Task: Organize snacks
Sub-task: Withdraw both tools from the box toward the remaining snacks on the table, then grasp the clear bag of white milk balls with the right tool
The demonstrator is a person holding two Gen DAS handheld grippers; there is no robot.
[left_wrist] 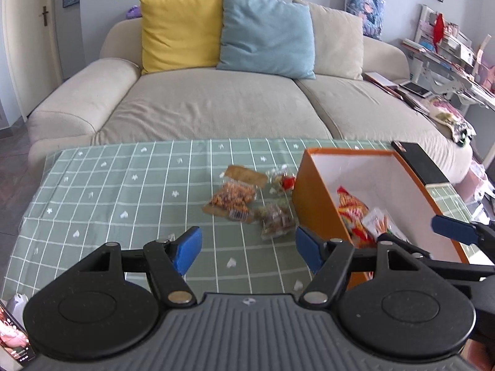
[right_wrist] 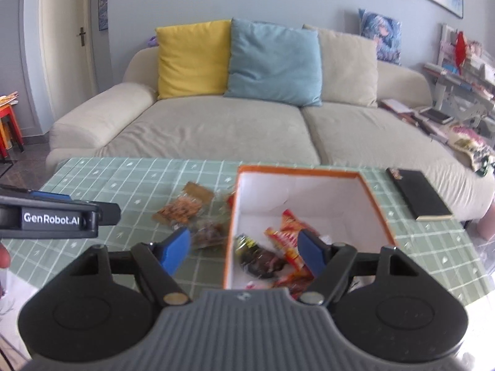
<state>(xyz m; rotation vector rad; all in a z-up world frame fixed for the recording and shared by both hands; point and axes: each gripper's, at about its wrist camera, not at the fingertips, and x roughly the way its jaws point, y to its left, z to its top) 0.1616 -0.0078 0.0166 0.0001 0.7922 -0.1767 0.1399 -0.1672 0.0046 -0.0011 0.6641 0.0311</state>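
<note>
An orange box (left_wrist: 318, 207) with a white inside stands on the green checked table; it also shows in the right wrist view (right_wrist: 376, 204). It holds red-orange snack packets (right_wrist: 289, 235) and a dark packet (right_wrist: 263, 261). Three clear snack bags lie left of the box: an orange-crumb bag (left_wrist: 233, 199), a brown-nut bag (left_wrist: 275, 219) and a small red-and-white one (left_wrist: 281, 181). My left gripper (left_wrist: 247, 252) is open and empty above the table, short of the bags. My right gripper (right_wrist: 244, 250) is open and empty over the box's near left corner.
A black notebook (right_wrist: 417, 196) lies on the table right of the box. A beige sofa (left_wrist: 216, 105) with yellow, blue and beige cushions stands behind the table. A cluttered desk (left_wrist: 448, 61) is at the far right. A phone (left_wrist: 12, 337) lies at the near left.
</note>
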